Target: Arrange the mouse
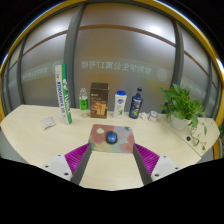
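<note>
A small blue mouse (pixel 111 137) lies on a mottled pink-and-green mouse mat (pixel 110 139) on the cream table (pixel 40 140). My gripper (pixel 111 160) hovers just short of the mat, fingers spread wide with the magenta pads (pixel 78 156) at either side. Nothing is between the fingers but bare table. The mouse and mat lie just ahead of the fingertips.
Along the table's far edge stand a tall green-and-white box (pixel 66 93), a small bottle (pixel 84 102), a brown box (pixel 99 99), a white jar (pixel 120 102) and a dark bottle (pixel 136 102). A potted plant (pixel 183 105) stands at the right. A small white object (pixel 47 122) lies at the left.
</note>
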A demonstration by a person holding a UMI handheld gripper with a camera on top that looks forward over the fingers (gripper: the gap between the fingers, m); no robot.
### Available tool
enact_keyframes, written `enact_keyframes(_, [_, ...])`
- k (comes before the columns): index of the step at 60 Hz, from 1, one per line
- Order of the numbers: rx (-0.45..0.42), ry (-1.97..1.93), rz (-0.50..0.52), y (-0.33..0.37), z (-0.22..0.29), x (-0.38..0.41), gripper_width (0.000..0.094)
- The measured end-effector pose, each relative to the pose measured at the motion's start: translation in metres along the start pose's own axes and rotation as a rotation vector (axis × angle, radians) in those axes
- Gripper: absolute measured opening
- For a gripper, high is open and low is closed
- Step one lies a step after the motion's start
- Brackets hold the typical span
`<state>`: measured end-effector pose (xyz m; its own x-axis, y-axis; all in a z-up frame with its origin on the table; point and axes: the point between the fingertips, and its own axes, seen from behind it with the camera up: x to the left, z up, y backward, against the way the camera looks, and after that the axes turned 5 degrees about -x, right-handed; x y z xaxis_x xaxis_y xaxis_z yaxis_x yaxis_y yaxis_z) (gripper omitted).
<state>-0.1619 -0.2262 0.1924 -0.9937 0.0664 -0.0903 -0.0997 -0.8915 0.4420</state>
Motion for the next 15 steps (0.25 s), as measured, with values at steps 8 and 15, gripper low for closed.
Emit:
enact_keyframes(8, [0.001,0.005,0.005,0.021,-0.006,0.005,0.0849])
enact_keyframes(15, [-0.005,0.015,0.004,0.026,-0.007,0.009,0.085])
